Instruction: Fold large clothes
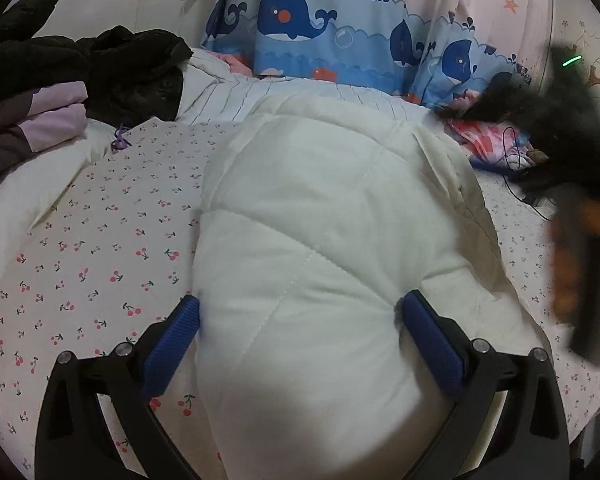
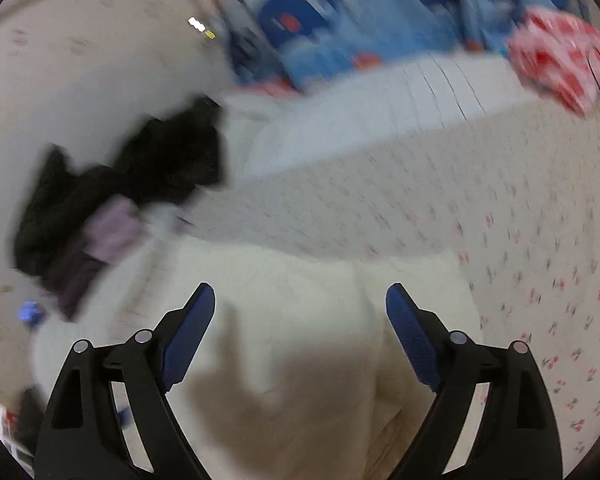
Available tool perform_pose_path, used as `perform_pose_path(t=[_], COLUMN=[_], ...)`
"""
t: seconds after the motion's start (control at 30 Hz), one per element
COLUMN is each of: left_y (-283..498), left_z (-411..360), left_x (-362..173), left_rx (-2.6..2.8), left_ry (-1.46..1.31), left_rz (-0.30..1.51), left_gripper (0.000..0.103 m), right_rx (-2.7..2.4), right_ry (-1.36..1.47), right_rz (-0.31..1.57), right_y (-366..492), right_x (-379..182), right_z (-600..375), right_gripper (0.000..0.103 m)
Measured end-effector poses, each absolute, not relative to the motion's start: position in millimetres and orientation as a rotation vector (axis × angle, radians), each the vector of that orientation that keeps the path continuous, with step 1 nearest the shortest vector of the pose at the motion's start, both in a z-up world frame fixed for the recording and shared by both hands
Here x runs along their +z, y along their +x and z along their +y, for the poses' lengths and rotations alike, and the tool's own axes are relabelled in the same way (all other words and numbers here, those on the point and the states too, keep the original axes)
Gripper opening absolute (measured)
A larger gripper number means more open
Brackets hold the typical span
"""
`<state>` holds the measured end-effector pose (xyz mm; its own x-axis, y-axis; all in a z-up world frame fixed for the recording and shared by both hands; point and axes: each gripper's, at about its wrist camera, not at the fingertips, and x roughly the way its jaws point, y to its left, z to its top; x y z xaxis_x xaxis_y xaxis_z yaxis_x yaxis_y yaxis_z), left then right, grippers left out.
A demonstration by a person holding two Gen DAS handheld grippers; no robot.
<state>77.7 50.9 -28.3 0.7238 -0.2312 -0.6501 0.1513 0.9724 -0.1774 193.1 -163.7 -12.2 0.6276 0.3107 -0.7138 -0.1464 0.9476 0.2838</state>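
A white quilted padded garment lies folded in a thick bundle on the cherry-print bed sheet. My left gripper stands wide open just over its near end. The puffy cloth bulges up between the blue pads, brushing both, and neither pad pinches it. The right wrist view is blurred by motion. There the same white garment lies below my right gripper, which is open with nothing held between its fingers.
Black and lilac clothes are heaped at the back left of the bed. A whale-print curtain hangs behind. A red-patterned cloth and black cable lie at the right, beside a blurred dark and orange shape.
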Motion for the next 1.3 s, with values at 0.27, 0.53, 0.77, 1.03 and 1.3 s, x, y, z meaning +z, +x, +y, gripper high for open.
perform_pose_path(t=[0.27,0.53,0.77,1.03,1.3], left_y=[63.3,64.5,62.5,61.9,60.6], left_z=[30.8,33.2,33.5,34.4,35.5], left_x=[-25.9,-24.8,-25.3,-25.8,-23.1], left_rx=[-0.226,-0.221,-0.219,-0.216,-0.189], left_ry=[-0.017,-0.025,-0.027,-0.029,-0.017], left_rz=[0.694,0.692,0.691,0.688,0.672], left_gripper=[0.097,0.097,0.097,0.097,0.097], right_rx=[0.319,0.341,0.354,0.354,0.358], right_ry=[0.484,0.519,0.526,0.509,0.426], right_rz=[0.938,0.936,0.937,0.931,0.756], right_y=[205.1,206.1,204.2,197.2,156.7], right_x=[-89.7,-94.4,-91.7,-82.9,-18.1], right_z=[-210.5,-216.6,-219.1,-219.8,-216.2], right_gripper=[0.083,0.084,0.085,0.087,0.088])
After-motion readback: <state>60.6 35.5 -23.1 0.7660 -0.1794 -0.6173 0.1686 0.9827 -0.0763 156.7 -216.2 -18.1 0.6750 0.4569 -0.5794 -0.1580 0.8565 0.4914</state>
